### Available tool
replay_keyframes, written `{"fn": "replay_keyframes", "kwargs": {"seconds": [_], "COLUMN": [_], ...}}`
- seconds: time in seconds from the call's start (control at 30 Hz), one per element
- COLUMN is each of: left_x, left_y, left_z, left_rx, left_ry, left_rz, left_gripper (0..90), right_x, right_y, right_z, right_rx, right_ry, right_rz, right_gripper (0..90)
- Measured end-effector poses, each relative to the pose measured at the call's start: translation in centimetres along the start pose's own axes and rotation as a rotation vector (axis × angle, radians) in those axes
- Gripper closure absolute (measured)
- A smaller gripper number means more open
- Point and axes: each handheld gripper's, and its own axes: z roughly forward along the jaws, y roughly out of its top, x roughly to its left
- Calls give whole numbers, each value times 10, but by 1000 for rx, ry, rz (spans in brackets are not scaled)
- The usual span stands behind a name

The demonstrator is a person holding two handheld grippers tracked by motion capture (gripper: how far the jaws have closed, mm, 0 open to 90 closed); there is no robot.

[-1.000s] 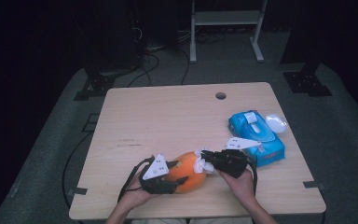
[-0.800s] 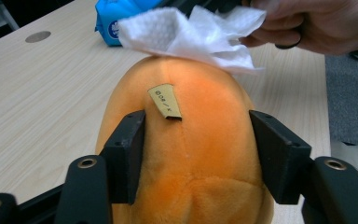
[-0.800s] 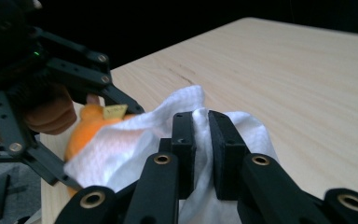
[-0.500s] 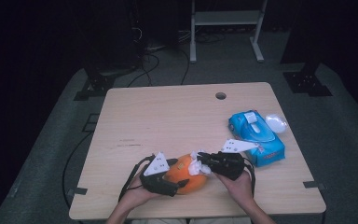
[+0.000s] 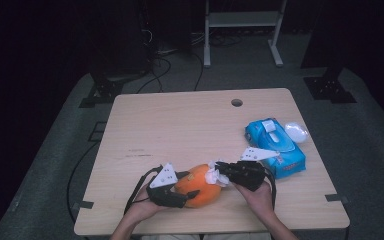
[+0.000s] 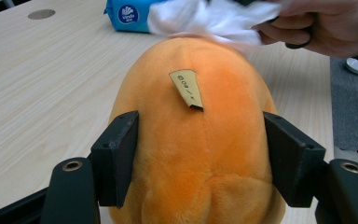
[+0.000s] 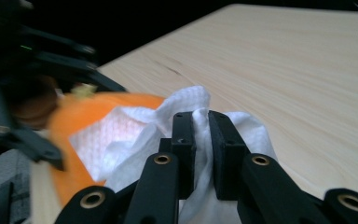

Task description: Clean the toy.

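An orange plush toy (image 5: 197, 184) lies near the table's front edge. My left gripper (image 5: 189, 189) holds it from the left. In the left gripper view its pads press both flanks of the plush toy (image 6: 200, 140), which bears a small tan tag. The jaws have just been closing with the toy between them. My right gripper (image 5: 220, 172) comes in from the right, shut on a crumpled white wipe (image 5: 213, 176). The wipe (image 7: 121, 135) lies against the toy's orange surface (image 7: 74, 121), pinched between the right gripper's (image 7: 201, 126) jaws.
A blue tissue pack (image 5: 275, 142) lies at the table's right side, just behind the right hand. A small white rounded object (image 5: 296, 132) sits beside it. A cable hole (image 5: 236, 102) is at the far edge of the wooden table (image 5: 180, 130).
The right gripper has slid the wipe slightly left over the plush toy. The left gripper's jaws spread a little and came back onto the toy.
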Motion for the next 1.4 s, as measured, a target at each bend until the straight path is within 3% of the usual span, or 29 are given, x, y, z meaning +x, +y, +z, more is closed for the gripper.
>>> {"fn": "replay_keyframes", "kwargs": {"seconds": [0.07,0.13,0.27,0.33,0.37,0.57,0.67,0.73,0.83,0.9,0.97,1.1,1.17,1.4], "left_x": [0,0,0,0,0,-7,-11,-11,-11,-12,-12,-13,-13,-2], "left_y": [0,0,0,0,0,3,5,5,6,7,8,8,8,6], "left_z": [0,0,0,0,1,6,7,8,8,9,10,12,11,6], "left_rx": [1,2,1,0,-1,-3,2,-3,-9,-3,-2,-6,-9,-24], "left_ry": [0,3,2,-1,0,5,16,11,1,2,5,17,16,1], "left_rz": [3,4,2,1,1,23,40,35,23,31,31,23,22,-50], "left_gripper": [329,328,328,327,326,324,317,312,299,302,307,307,289,125], "right_x": [7,7,-12,-18,-17,10,18,11,-1,-3,4,26,31,3], "right_y": [2,2,-6,-9,-8,6,8,5,1,1,4,11,11,4], "right_z": [0,2,1,0,0,2,4,3,1,0,0,3,4,-3], "right_rx": [-5,10,55,51,47,-5,11,17,33,29,21,-3,8,11], "right_ry": [17,1,-50,-41,-38,42,29,32,-7,-6,-5,53,32,-19], "right_rz": [-32,-45,25,65,63,-13,-63,-27,4,19,-9,-77,-112,-29], "right_gripper": [803,803,804,804,804,803,803,804,804,804,804,803,803,803]}}
